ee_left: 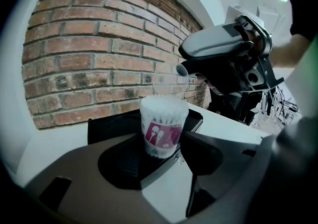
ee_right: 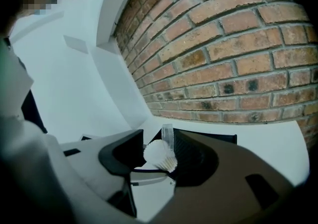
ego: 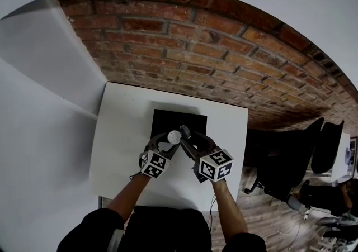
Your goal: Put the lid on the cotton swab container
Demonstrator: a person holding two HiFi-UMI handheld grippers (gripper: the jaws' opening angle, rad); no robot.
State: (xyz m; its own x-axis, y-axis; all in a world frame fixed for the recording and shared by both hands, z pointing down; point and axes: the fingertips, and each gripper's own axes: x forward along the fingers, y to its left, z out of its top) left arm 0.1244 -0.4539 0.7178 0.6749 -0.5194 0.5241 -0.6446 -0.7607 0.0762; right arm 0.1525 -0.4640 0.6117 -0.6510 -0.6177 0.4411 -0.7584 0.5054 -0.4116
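The cotton swab container [ee_left: 163,128], a clear tub with a purple label and packed with white swabs, stands on the black mat [ee_left: 107,124]. My left gripper [ee_left: 161,151] is shut on its lower part, a jaw pressed to each side. The clear lid [ee_left: 170,85] sits just above the swab tips, at the tip of my right gripper [ee_left: 191,71]. In the right gripper view the lid [ee_right: 168,136] lies against one jaw of the right gripper [ee_right: 154,148], apart from the other, so that gripper is open. The head view shows both grippers [ego: 166,146] [ego: 187,136] meeting at the container [ego: 174,137].
The mat [ego: 179,118] lies on a small white table [ego: 120,133] set against a brick wall [ego: 196,38]. Black office chairs [ego: 302,156] stand on the wooden floor to the right. The person's bare forearms [ego: 226,206] reach in from below.
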